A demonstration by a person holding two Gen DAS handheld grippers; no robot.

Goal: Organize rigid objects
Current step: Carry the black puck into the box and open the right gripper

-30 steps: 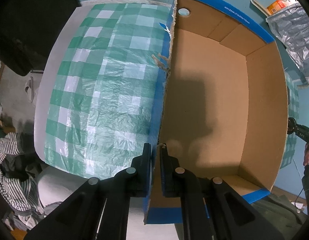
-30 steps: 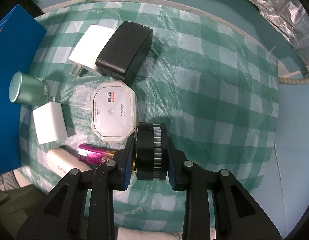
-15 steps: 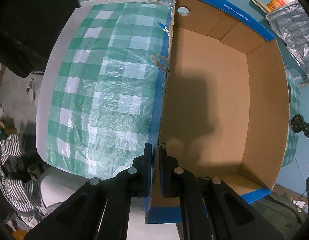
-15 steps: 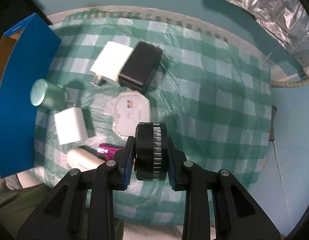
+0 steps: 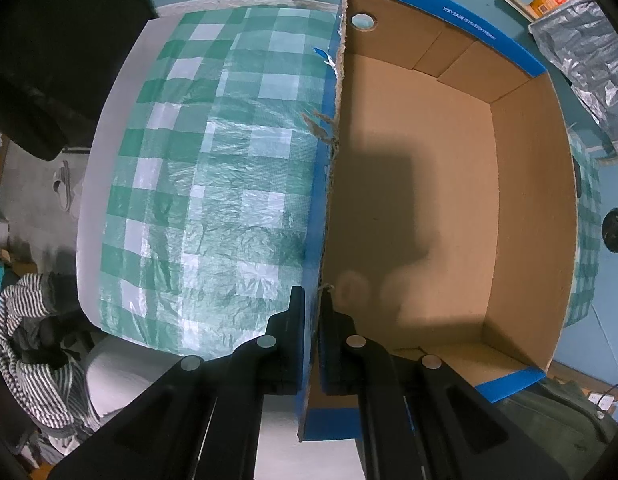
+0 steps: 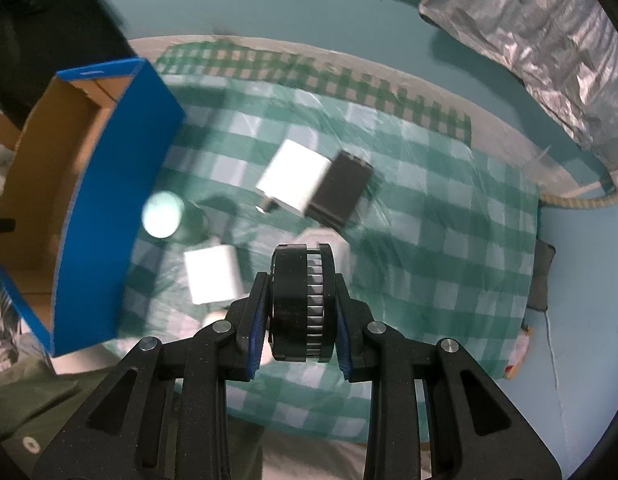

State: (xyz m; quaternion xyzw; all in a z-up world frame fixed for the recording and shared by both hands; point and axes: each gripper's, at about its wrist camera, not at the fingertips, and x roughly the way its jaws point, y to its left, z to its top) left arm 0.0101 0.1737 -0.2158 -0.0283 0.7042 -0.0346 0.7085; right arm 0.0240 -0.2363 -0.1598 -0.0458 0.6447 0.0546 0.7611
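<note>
My left gripper points down and is shut on the near left wall of an open cardboard box with blue outer sides; the box floor is bare. In the right wrist view my right gripper is shut on a black round ribbed disc, held well above the green checked cloth. Below it lie a white adapter against a black block, a second white cube, a green cylinder and a pale flat item partly hidden behind the disc. The box stands at their left.
A crinkled silver bag lies on the teal floor at the upper right. Striped clothing is heaped at the lower left beyond the table edge. The cloth left of the box carries nothing.
My right gripper has risen with the black disc, so the items below look smaller and more of the box shows at left. The left gripper stays clamped on the box wall.
</note>
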